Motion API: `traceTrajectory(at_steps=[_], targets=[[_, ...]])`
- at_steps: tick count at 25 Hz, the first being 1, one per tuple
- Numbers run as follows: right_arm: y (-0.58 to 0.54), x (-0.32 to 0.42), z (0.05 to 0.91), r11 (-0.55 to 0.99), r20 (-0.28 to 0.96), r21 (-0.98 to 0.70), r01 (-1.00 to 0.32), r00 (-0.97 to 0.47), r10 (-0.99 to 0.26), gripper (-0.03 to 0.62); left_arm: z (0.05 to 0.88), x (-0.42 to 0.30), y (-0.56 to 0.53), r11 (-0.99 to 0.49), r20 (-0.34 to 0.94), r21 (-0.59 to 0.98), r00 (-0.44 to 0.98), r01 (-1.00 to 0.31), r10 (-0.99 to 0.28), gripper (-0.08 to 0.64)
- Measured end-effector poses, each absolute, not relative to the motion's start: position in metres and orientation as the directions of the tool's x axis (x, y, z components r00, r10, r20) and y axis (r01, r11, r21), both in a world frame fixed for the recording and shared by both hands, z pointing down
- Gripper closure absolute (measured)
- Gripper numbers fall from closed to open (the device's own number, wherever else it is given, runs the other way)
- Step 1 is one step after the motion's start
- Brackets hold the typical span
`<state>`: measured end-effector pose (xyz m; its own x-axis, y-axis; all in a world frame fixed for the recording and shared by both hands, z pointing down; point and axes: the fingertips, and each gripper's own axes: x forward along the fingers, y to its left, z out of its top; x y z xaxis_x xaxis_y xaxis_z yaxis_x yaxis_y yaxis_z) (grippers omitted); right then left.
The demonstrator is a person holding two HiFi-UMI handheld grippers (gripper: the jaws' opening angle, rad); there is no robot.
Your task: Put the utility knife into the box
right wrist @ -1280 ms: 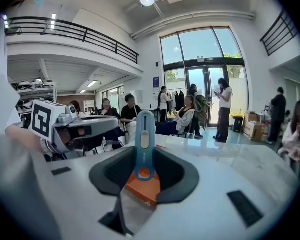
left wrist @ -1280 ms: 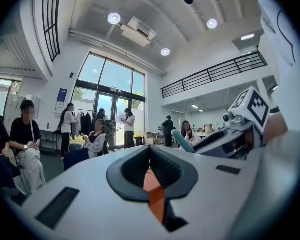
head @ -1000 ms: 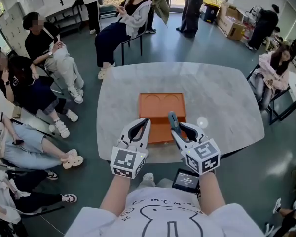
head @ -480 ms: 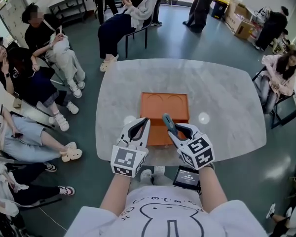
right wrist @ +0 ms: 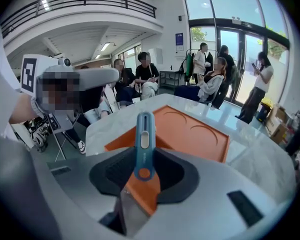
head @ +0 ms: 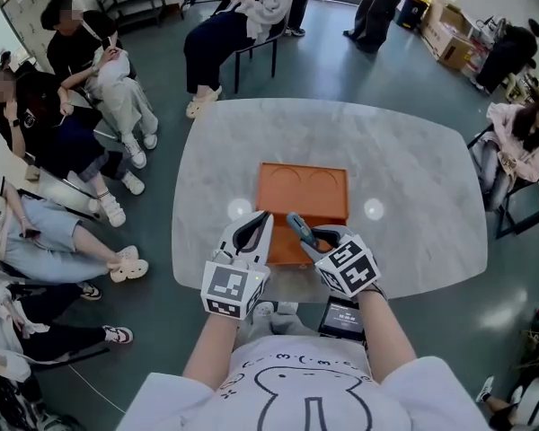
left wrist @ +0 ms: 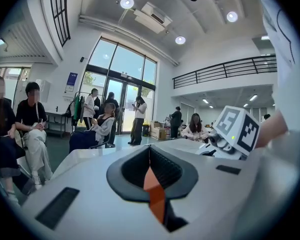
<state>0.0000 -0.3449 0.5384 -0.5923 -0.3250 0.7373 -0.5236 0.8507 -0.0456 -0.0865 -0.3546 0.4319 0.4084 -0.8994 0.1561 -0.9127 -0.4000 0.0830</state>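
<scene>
Marble table (head: 413, 178) on grey floor (head: 341, 65), tall windows (left wrist: 122, 64) behind.

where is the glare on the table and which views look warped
Head view: two round light reflections glare on the table, one each side of the orange box. Left and right gripper views: fisheye bending, dark corners. Right gripper view: utility knife sharp, mosaic patch at left.

Utility knife (head: 298, 227) lower, nearer box (head: 303, 187)

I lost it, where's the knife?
In the head view, the utility knife is clamped in the right gripper, over the near edge of the orange box.
</scene>
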Motion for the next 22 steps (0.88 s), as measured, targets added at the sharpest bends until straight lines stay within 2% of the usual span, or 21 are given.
traceTrajectory(at_steps=[9,22], targets=[[-0.354,0.002,0.580,0.865,0.811,-0.091,-0.493,-0.541,-0.222,0.462,0.440,-0.089,-0.363,-0.371,0.180,0.092,0.381,-0.924,-0.907,0.545],[-0.353,0.000,0.633,0.903,0.907,-0.070,-0.423,-0.404,-0.120,0.460,0.452,-0.099,-0.369,-0.341,0.209,0.091,0.352,-0.936,-0.912,0.545]])
